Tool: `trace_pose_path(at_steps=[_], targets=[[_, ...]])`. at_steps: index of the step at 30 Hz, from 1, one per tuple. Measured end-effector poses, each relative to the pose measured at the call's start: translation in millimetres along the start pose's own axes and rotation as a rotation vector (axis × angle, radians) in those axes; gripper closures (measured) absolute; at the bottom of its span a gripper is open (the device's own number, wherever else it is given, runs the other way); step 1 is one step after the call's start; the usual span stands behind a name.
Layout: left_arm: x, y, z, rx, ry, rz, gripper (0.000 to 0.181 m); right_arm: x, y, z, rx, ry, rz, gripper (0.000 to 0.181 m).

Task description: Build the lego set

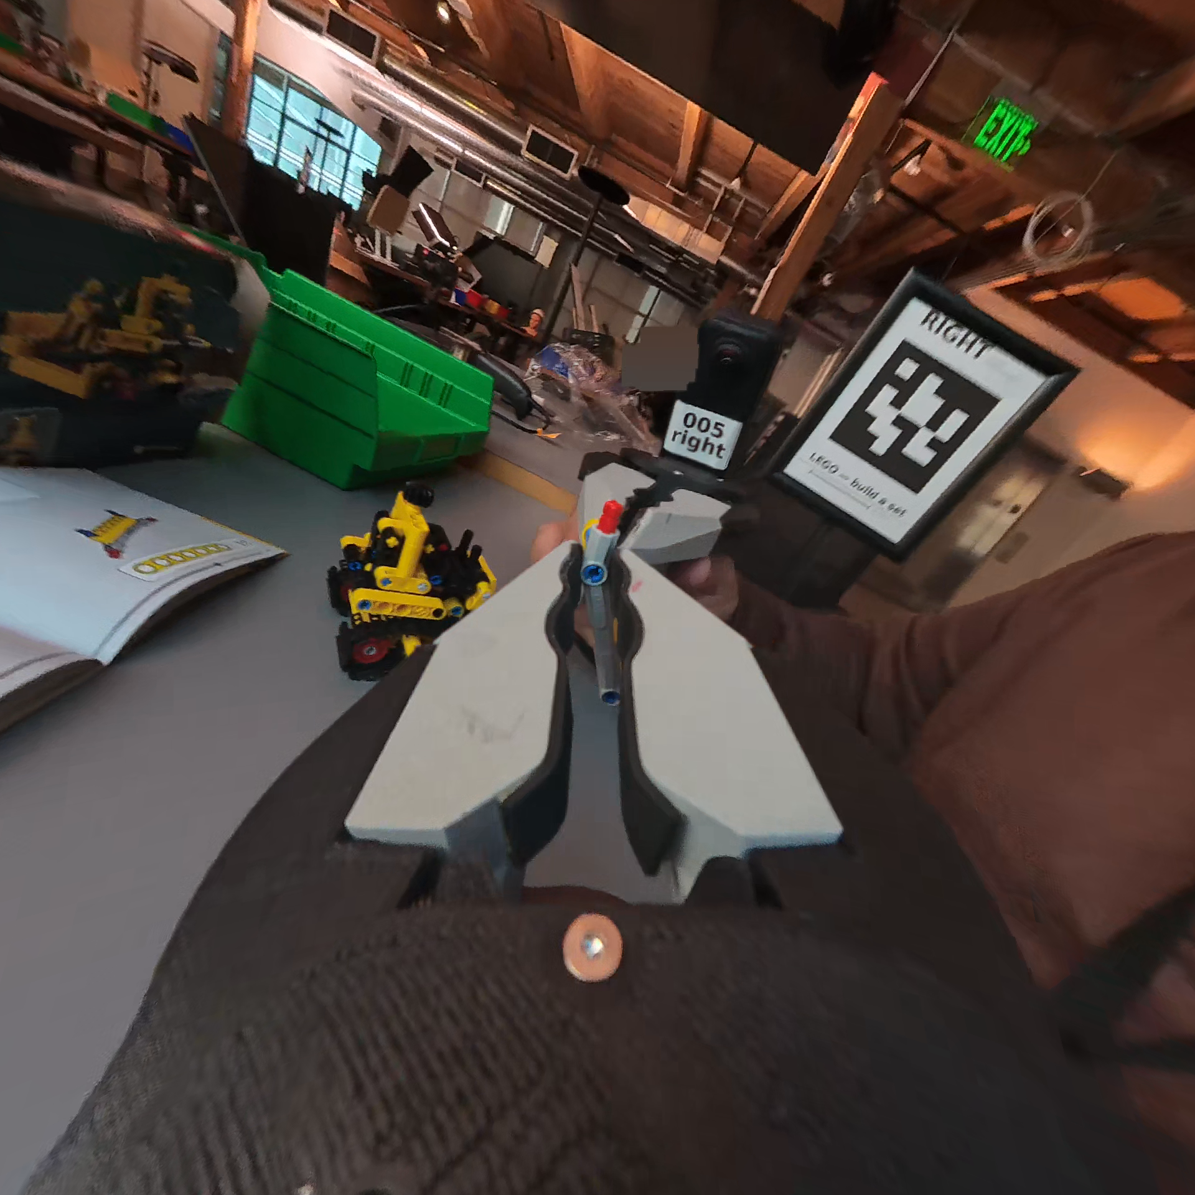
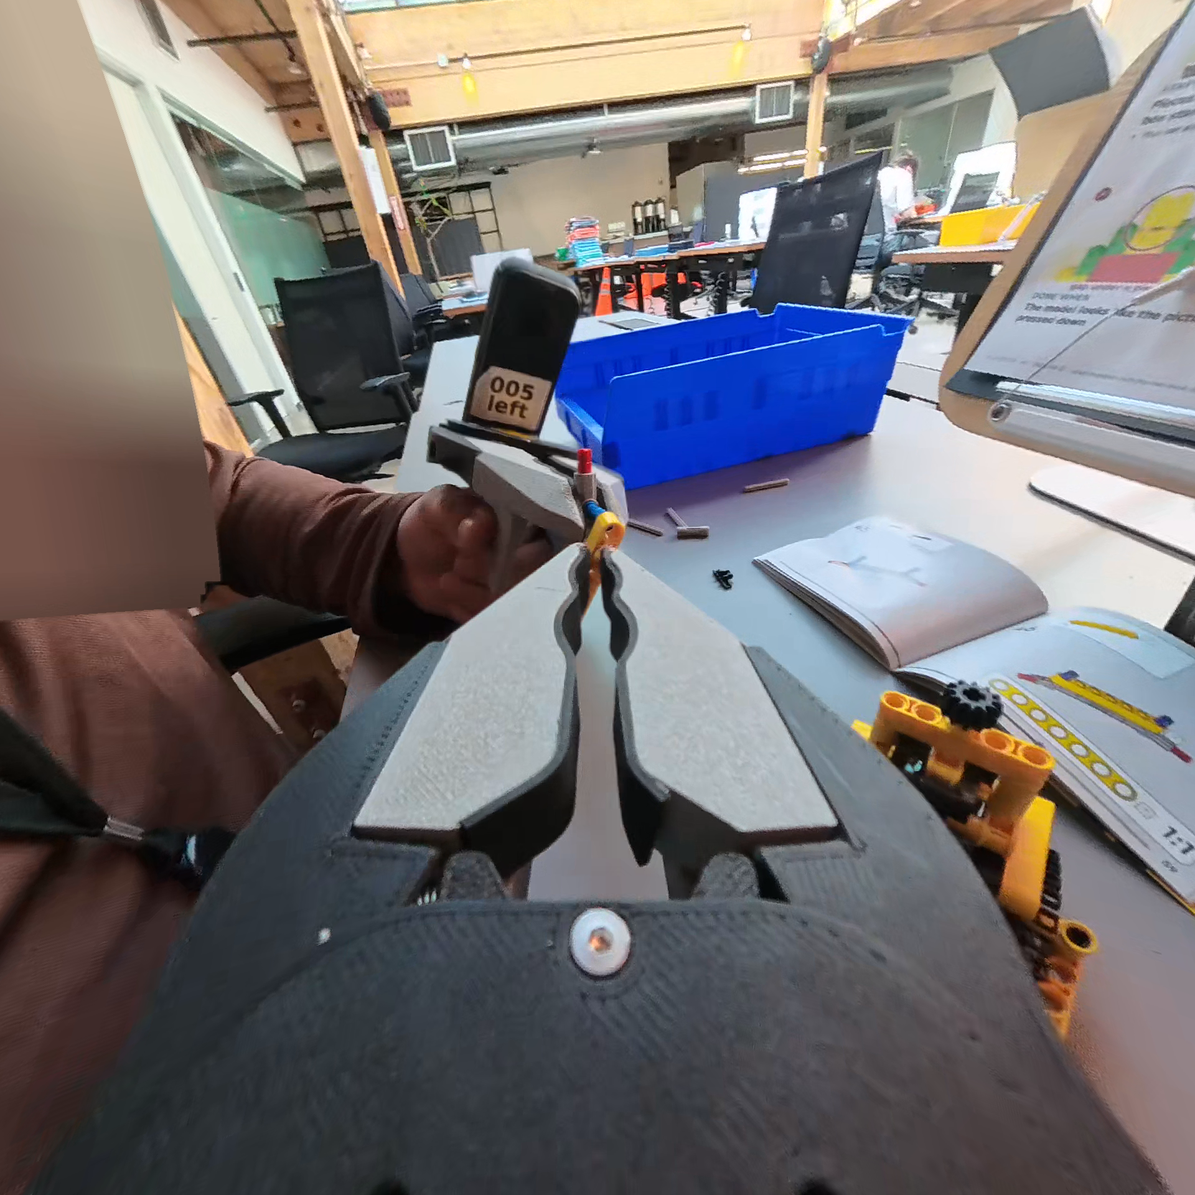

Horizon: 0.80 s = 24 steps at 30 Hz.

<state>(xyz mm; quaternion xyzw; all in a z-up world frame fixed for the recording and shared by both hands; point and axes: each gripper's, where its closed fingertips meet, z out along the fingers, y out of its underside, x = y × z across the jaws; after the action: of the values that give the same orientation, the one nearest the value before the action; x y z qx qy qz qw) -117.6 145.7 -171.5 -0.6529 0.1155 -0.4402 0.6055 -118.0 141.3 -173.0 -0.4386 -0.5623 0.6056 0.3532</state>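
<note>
Left gripper (image 1: pixel 593 569): clamps the grey beam (image 1: pixel 600 621) upright, steadying it.
Right gripper (image 2: pixel 592 562): pinches the yellow connector (image 2: pixel 604 527), apparently mating it onto the beam's blue pin (image 2: pixel 590 509).

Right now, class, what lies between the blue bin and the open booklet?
In the right wrist view, loose grey pegs lie on the table between the blue bin and booklet.
</note>
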Motion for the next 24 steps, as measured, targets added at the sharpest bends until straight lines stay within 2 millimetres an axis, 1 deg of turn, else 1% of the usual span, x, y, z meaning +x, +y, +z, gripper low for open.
trace_pose_path(at_steps=[1,3,4,5,6,7,9,10,13,15,16,17,19,21,24], targets=[[0.4,0.2,-0.8,-0.009,-0.017,0.049,0.177,-2.6,1.1,0.6,-0.003,-0.023,-0.012,0.176],[2.3,3.2,-3.3,-0.033,-0.028,0.108,0.176,-4.6,5.2,1.9,-0.023,-0.042,-0.053,0.178],[5.2,2.7,-4.9,-0.027,-0.018,0.122,0.176,-5.5,5.8,2.9,-0.022,-0.049,-0.080,0.175],[9.2,2.4,-6.0,-0.019,-0.004,0.136,0.176,-1.5,5.9,4.2,-0.023,-0.024,-0.098,0.159],[10.5,2.9,-6.7,-0.021,-0.005,0.151,0.176,1.3,5.9,4.0,-0.034,-0.010,-0.109,0.151],[13.1,3.3,-7.1,-0.022,0.002,0.166,0.176,-2.0,5.3,3.4,-0.045,-0.035,-0.110,0.154],[14.8,4.1,-6.7,-0.024,-0.009,0.198,0.176,-13.0,6.4,3.1,-0.065,-0.107,-0.115,0.175],[14.3,3.8,-7.1,-0.024,-0.020,0.214,0.176,-14.2,7.0,4.0,-0.068,-0.111,-0.122,0.178],[13.0,4.9,-9.0,-0.042,-0.035,0.242,0.176,-15.0,6.4,5.8,-0.044,-0.113,-0.106,0.175],[13.7,4.8,-9.7,-0.039,-0.042,0.254,0.176,-18.1,7.5,8.1,-0.037,-0.137,-0.074,0.165],[16.2,5.6,-9.0,-0.040,-0.031,0.260,0.176,-20.8,7.0,9.4,-0.030,-0.159,-0.056,0.165],[17.2,7.0,-7.7,-0.047,-0.029,0.266,0.176,-21.1,6.5,10.8,-0.026,-0.167,-0.049,0.171],[19.0,6.6,-7.2,-0.043,-0.023,0.279,0.176,-20.4,7.8,10.9,-0.047,-0.168,-0.090,0.176],[18.6,12.5,-12.0,-0.120,-0.023,0.305,0.174,-20.7,10.9,9.3,-0.075,-0.152,-0.180,0.177],[16.5,12.9,-32.9,-0.236,-0.026,0.255,0.167,-15.1,18.8,7.7,-0.125,-0.078,-0.301,0.177]])
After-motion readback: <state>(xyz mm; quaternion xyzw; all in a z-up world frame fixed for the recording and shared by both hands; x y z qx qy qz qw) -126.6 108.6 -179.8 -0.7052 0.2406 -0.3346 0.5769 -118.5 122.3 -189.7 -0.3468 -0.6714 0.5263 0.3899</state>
